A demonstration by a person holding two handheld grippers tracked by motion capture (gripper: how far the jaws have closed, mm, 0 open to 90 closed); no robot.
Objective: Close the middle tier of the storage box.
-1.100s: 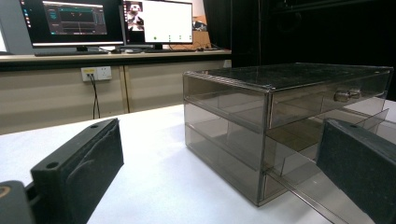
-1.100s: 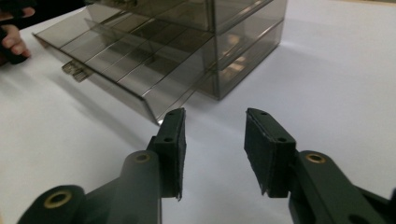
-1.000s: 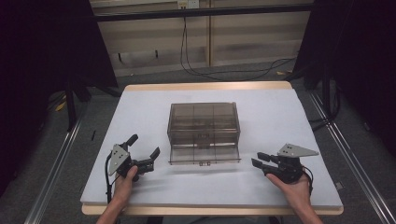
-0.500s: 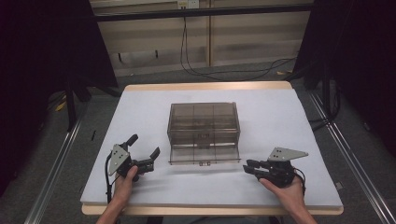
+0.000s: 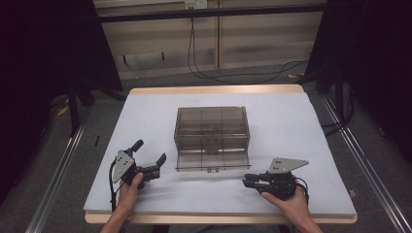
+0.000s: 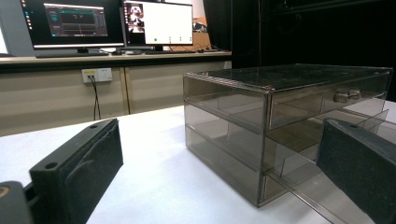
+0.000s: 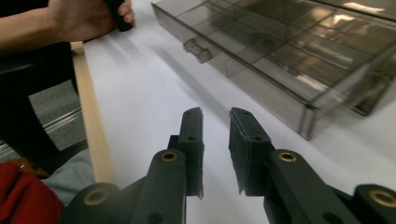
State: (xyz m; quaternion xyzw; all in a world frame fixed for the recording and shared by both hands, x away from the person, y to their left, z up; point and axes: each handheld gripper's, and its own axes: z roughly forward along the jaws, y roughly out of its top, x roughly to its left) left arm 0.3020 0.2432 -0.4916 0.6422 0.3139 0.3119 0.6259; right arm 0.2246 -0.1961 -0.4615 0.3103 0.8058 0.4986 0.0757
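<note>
Two-tier smoked clear-plastic drawer cabinet (image 5: 212, 131) sits mid-table, bottom drawer (image 5: 212, 161) pulled out: likely light, rigid, slick, so grip its small front knob (image 7: 198, 49). Left gripper (image 5: 148, 160), left of the cabinet, gapes empty; right gripper (image 5: 248, 180), jaws just closing, is nearly shut on nothing.

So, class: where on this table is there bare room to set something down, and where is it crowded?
Bare patches: the white table left of the drawer box, the strip to its right, and the band behind it to the far edge. Crowded: the near edge, where the pulled-out bottom drawer sits between the left hand-held gripper and right hand-held gripper.
</note>
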